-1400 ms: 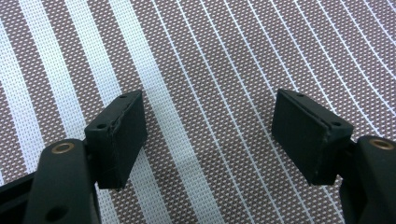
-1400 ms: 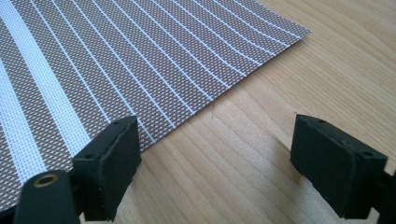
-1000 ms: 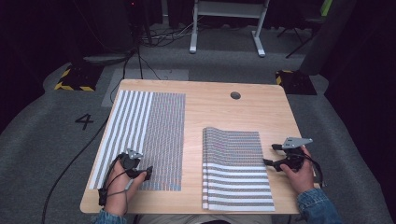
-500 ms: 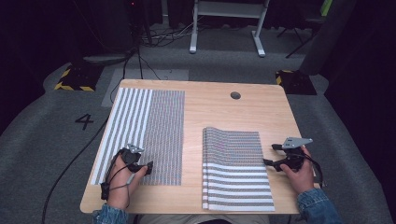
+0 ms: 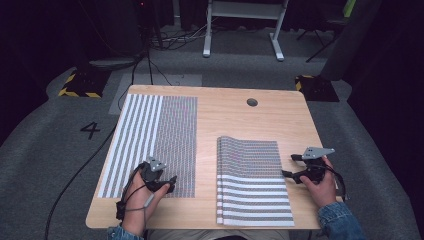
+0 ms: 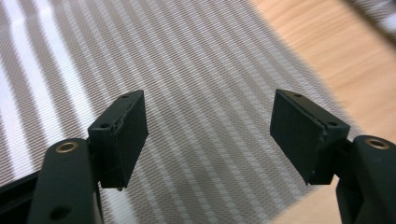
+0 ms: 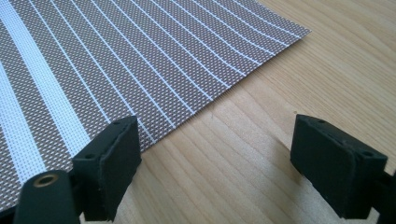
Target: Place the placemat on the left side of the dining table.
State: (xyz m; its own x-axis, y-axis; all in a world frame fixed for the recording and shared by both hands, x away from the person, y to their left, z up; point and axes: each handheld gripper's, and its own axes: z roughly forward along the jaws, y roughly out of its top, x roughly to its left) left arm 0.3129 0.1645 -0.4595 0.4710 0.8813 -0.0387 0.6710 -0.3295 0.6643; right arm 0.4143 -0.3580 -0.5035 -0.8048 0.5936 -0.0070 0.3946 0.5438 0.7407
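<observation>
Placemats lie flat on the table point(image 5: 260, 120): the long mat point(image 5: 155, 135) at centre left of the high view, the folded mat point(image 5: 252, 185) at lower centre right. The left gripper point(image 5: 167, 184) hovers over the long mat's near right corner, jaws spread and holding nothing. The right gripper point(image 5: 290, 166), likewise released, sits beside the folded mat's right edge. This looks like the approach before a grasp; next, each needs lowering onto an edge and closing.

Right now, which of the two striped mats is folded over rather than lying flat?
The right-hand mat, beside the right gripper: its left edge is a rounded fold. The left-hand mat, under the left gripper, lies spread out flat.
</observation>
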